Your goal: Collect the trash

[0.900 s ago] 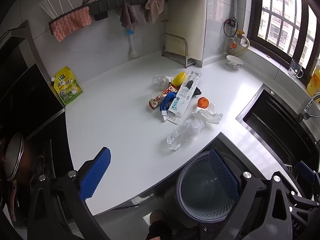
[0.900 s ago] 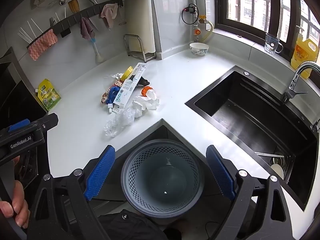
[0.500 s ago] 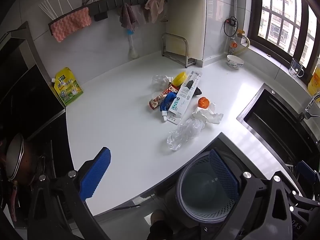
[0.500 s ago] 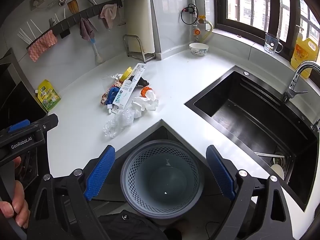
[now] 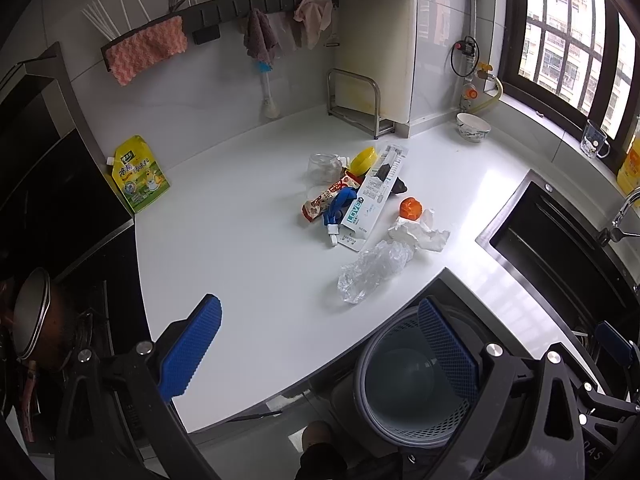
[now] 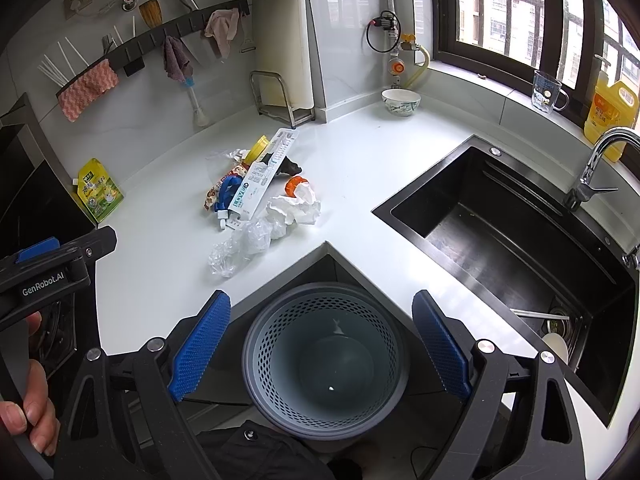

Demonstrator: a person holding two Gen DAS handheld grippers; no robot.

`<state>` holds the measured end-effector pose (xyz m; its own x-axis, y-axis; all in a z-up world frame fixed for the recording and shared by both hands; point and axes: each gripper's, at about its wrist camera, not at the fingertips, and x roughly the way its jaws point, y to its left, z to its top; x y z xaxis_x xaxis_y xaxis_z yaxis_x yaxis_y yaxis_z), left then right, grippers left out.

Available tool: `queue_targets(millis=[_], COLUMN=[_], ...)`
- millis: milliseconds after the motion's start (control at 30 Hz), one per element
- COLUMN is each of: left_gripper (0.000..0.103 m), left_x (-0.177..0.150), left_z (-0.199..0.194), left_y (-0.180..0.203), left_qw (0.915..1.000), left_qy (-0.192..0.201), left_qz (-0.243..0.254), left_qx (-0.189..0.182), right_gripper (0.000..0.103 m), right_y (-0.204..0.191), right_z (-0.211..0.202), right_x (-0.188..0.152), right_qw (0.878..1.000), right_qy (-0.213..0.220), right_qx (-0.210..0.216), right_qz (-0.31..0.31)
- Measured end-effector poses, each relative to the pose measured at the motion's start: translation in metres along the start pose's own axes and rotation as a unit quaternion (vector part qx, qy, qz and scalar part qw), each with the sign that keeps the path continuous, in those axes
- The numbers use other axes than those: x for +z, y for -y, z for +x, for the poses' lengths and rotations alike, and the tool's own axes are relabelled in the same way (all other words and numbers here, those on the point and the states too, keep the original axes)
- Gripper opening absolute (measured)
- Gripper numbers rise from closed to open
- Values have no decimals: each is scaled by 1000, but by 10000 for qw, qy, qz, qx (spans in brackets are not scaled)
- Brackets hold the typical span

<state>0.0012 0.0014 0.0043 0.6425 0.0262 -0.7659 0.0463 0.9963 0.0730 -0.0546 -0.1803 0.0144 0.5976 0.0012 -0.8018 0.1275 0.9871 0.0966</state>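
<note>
A pile of trash lies on the white counter point(image 5: 240, 248): a clear plastic bag point(image 5: 372, 270), crumpled white tissue point(image 5: 420, 234), an orange cap point(image 5: 411, 208), a long toothbrush box point(image 5: 372, 196), a red wrapper point(image 5: 324, 202), a blue item point(image 5: 340, 204) and a yellow lid point(image 5: 362, 160). The pile also shows in the right wrist view point(image 6: 260, 196). A grey perforated bin point(image 6: 326, 360) stands on the floor below the counter's corner. My left gripper point(image 5: 320, 344) is open and empty above the counter edge. My right gripper point(image 6: 320, 340) is open and empty above the bin.
A black sink point(image 6: 512, 232) with a faucet point(image 6: 596, 168) is at the right. A yellow pouch point(image 5: 138, 174) leans by the stove point(image 5: 60, 208) at the left. A bowl point(image 6: 401, 102), a rack point(image 6: 280, 96), a glass mug point(image 6: 548, 90) and an oil bottle point(image 6: 610, 114) stand at the back.
</note>
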Motion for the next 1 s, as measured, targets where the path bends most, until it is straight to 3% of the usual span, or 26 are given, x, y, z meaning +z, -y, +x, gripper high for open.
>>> queue_targets(millis=[1000], left_gripper=[97], left_x=[-5], left_z=[0], left_y=[-5], left_qw=[10000], left_qy=[20], left_qz=[-25], left_qx=[2], right_gripper=[88], right_y=[-2], right_z=[-2], right_x=[3], right_qw=[10000], right_qy=[60], right_qx=[-26], right_qz=[14])
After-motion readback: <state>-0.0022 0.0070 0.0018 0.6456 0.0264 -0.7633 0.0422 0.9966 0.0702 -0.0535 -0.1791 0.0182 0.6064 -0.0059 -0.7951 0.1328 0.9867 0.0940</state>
